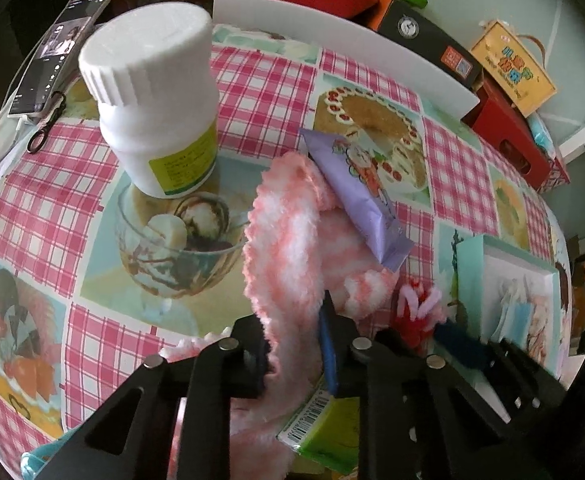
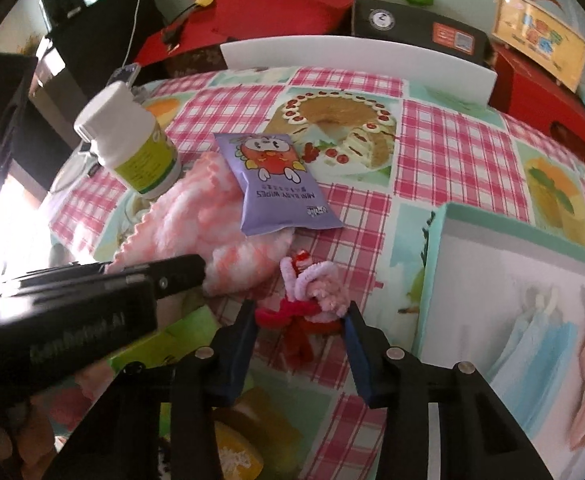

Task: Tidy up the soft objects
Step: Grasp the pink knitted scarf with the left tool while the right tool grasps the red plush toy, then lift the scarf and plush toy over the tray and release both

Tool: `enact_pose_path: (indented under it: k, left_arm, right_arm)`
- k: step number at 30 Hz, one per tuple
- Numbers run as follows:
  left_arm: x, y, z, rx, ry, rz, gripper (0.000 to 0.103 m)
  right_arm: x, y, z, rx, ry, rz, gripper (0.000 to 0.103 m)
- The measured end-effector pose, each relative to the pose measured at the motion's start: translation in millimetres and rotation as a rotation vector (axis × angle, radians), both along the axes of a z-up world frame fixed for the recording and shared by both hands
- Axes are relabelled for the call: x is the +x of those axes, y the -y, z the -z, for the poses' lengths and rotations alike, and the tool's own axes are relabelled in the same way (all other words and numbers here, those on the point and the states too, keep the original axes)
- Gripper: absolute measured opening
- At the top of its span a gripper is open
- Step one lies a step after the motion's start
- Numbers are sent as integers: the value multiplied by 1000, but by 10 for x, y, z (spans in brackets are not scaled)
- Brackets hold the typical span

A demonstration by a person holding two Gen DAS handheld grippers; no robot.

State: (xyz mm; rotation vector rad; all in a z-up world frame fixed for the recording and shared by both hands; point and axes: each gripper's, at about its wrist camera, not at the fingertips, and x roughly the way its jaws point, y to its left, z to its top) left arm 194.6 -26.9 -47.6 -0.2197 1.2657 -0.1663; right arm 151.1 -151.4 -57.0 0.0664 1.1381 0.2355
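A fluffy pink-and-white cloth (image 1: pixel 292 248) lies on the table with a purple baby-wipes pack (image 1: pixel 366 196) on top of it. My left gripper (image 1: pixel 296 340) is closed on the near end of the cloth. A red, pink and white pipe-cleaner bundle (image 2: pixel 312 300) lies between the fingers of my right gripper (image 2: pixel 302 320), which is open around it. The cloth (image 2: pixel 196 216) and the wipes pack (image 2: pixel 276 184) also show in the right wrist view. The bundle (image 1: pixel 416 308) shows beside the right gripper's blue finger in the left wrist view.
A white pill bottle (image 1: pixel 152 92) stands left of the cloth. A teal-rimmed white box (image 2: pixel 524 280) holding cloths sits at the right. A green packet (image 1: pixel 324 424) lies under my left gripper. A white board (image 2: pixel 356 56), red boxes and a phone (image 1: pixel 56 52) line the table's edges.
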Motion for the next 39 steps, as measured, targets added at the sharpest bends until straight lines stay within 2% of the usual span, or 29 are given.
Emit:
enact_pose_path:
  k: [10,15,21,29,39]
  left_arm:
    - [-3,-22,-87,-32,41,-29,15]
    - [-64,-34,-179,-52,75,-29,15]
    - [-126,-36,-288,-39,118,-40,15]
    - [-285,-72,-637,-30,234,-71,15]
    - [-525,-122,-1141,-60,383,-71,15]
  right_arm:
    - [-171,276,-189,118,22,100,45]
    - [-194,298,-242,112,45,97,44]
    - [-260,357,-345,142,65,90,45]
    - [-327,356,-500,174,106,71,45]
    - [-426,461,-810,206,195,84,45]
